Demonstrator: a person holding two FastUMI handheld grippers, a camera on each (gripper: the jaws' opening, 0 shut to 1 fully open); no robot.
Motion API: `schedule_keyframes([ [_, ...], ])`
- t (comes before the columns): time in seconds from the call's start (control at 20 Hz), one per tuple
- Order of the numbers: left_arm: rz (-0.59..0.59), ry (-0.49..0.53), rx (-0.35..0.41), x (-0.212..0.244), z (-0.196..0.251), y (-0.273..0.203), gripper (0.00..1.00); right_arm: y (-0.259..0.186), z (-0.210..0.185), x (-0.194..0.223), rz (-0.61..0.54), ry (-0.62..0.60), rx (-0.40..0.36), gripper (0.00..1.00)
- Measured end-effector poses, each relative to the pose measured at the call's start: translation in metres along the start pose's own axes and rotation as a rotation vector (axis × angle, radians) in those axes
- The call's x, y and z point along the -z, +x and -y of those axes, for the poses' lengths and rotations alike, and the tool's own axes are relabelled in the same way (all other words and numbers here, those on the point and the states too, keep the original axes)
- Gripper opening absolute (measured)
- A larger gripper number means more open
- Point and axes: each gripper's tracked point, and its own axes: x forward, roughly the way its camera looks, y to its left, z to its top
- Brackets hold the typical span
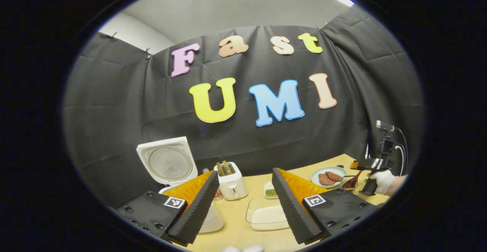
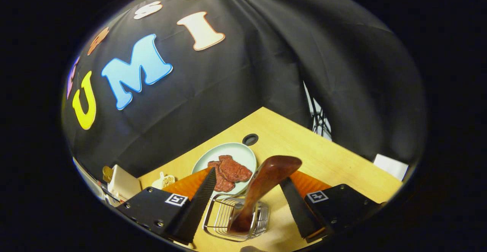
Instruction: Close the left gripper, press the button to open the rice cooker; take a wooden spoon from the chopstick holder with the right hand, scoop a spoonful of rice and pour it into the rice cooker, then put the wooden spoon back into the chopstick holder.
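Observation:
The white rice cooker stands at the left with its lid up, partly hidden behind my left gripper, which is open with nothing between its fingers. A glass dish of rice lies between those fingers, farther off. The wooden spoon stands bowl-up in the wire chopstick holder. My right gripper is open around the spoon, one finger on each side and neither pressing on it. In the left gripper view, the right gripper is at the far right in a gloved hand, by the spoon.
A white toaster and a small dish of green stuff stand behind the rice dish. A pale plate with meat slices lies just beyond the holder. A cable hole is in the wooden table near the wall.

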Motion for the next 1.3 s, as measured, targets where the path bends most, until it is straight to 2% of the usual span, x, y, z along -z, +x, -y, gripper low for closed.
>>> schedule_keyframes([
  [0.15,0.007,-0.017,0.0,-0.005,-0.009,-0.001,0.99,-0.033,-0.001,-0.037,0.088,-0.089,0.014,0.98],
  [0.2,0.011,-0.02,0.0,-0.007,-0.013,-0.001,0.96,-0.048,-0.004,-0.05,0.126,-0.117,0.008,0.98],
  [0.25,0.015,-0.021,0.0,-0.009,-0.018,-0.001,0.99,-0.064,-0.009,-0.064,0.158,-0.148,0.003,0.98],
  [0.45,0.031,-0.019,0.002,-0.014,-0.037,-0.003,0.99,-0.126,-0.04,-0.113,0.286,-0.242,-0.041,0.98],
  [0.6,0.049,-0.019,0.004,-0.021,-0.052,-0.004,0.99,-0.176,-0.082,-0.128,0.357,-0.303,-0.116,0.98],
  [0.7,0.062,-0.018,0.006,-0.026,-0.062,-0.004,0.99,-0.21,-0.107,-0.127,0.393,-0.38,-0.164,0.98],
  [0.75,0.062,-0.02,0.009,-0.025,-0.066,-0.004,0.99,-0.225,-0.12,-0.124,0.401,-0.395,-0.184,0.93],
  [0.8,0.061,-0.027,0.011,-0.026,-0.071,-0.004,0.99,-0.238,-0.133,-0.116,0.395,-0.398,-0.218,0.98],
  [0.85,0.062,-0.035,0.014,-0.027,-0.075,-0.004,0.99,-0.25,-0.144,-0.104,0.382,-0.388,-0.243,0.98],
  [0.9,0.063,-0.04,0.015,-0.027,-0.081,-0.004,0.99,-0.263,-0.153,-0.095,0.367,-0.381,-0.261,0.93],
  [0.95,0.068,-0.041,0.011,-0.029,-0.086,-0.005,0.99,-0.276,-0.162,-0.083,0.352,-0.371,-0.284,0.98],
  [1.0,0.077,-0.039,0.011,-0.033,-0.091,-0.007,0.99,-0.288,-0.168,-0.075,0.346,-0.367,-0.301,0.98],
  [1.3,0.107,-0.064,-0.006,-0.046,-0.121,-0.004,0.96,-0.316,-0.187,-0.048,0.318,-0.384,-0.335,0.98],
])
